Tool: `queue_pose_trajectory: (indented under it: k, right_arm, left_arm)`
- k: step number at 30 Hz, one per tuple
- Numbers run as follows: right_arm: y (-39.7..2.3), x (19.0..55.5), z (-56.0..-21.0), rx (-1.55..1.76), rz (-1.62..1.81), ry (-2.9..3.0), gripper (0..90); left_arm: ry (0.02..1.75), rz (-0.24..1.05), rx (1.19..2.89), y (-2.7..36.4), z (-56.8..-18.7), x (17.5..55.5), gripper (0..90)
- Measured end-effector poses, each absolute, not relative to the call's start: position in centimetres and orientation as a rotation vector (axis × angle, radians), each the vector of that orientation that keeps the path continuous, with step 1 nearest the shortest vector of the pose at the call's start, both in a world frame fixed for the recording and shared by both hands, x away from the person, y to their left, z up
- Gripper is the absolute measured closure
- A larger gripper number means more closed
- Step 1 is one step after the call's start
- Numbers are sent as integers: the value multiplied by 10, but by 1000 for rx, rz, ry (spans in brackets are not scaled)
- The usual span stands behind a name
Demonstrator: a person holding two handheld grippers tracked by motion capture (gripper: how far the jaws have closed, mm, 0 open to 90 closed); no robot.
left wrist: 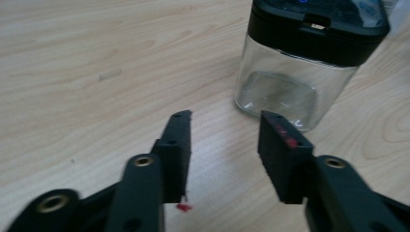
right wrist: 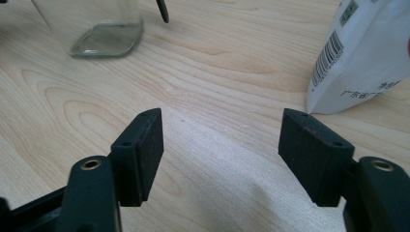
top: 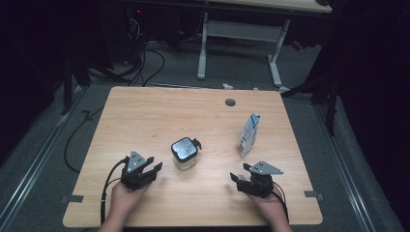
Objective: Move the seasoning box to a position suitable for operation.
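Wooden table (top: pixel 159 116), barcoded white pouch (right wrist: pixel 360 53), Chinese print

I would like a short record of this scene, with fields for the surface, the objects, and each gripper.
surface: wooden table, with a round grey hole near its far edge
jar: clear glass jar with black lid, upright, mid-table
pouch: white pouch with barcode, standing right of the jar
left gripper: open, holds nothing, left of the jar
right gripper: open, holds nothing, nearer the person than the pouch
contact: neither gripper touches an object
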State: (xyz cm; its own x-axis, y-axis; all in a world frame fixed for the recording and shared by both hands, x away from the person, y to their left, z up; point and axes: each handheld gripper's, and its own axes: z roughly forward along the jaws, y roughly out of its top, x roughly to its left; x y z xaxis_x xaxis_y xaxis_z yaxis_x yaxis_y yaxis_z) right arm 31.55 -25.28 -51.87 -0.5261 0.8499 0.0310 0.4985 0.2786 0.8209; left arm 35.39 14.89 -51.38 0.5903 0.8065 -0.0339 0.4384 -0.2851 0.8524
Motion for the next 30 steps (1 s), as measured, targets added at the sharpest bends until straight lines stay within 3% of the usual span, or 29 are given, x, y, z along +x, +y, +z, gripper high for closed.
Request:
queue_pose_trajectory:
  k: [7,10,30]
  right_arm:
    - [-250,318,-520,1244,1137,2179,280]
    - [-250,318,-520,1241,1145,2192,254]
    - [-251,318,-523,1255,1146,2188,347]
  left_arm:
    - [1027,498,1876,136,-516,383,843]
    - [1015,522,1871,130,-515,390,895]
    - [969,490,1862,111,-510,407,899]
